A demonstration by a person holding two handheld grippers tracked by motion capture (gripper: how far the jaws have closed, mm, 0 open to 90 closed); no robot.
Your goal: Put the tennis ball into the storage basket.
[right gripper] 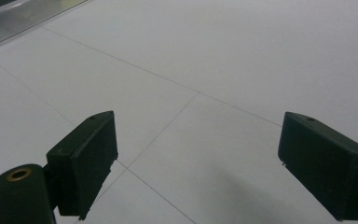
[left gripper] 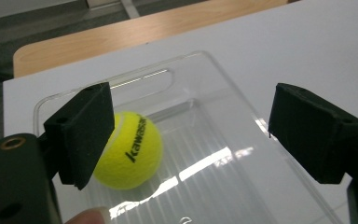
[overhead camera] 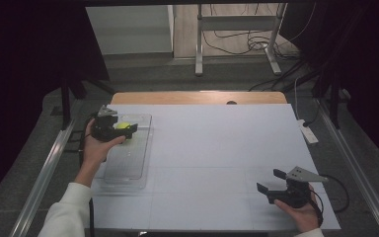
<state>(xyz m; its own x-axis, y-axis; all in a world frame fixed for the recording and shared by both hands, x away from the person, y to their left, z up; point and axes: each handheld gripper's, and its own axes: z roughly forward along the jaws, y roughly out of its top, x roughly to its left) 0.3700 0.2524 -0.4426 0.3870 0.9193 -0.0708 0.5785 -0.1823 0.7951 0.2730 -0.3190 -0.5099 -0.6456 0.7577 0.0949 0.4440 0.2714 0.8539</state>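
A yellow tennis ball (overhead camera: 122, 125) (left gripper: 133, 151) with black lettering lies at the far end of a clear plastic tray (overhead camera: 128, 163) (left gripper: 223, 79) on the left of the white table. My left gripper (overhead camera: 130, 129) (left gripper: 191, 126) hovers over that end of the tray with its jaws apart. The ball sits below and partly behind the left jaw, and neither pad presses on it. Near the front right corner, my right gripper (overhead camera: 269, 180) (right gripper: 198, 154) stands open over bare white table, nothing between its jaws.
The white table top (overhead camera: 217, 148) ends in a wooden strip (overhead camera: 197, 97) at the back. A white power strip (overhead camera: 307, 133) lies off the right edge. Metal rails (overhead camera: 44, 173) run along both sides, and a metal stand (overhead camera: 237, 29) with cables stands beyond.
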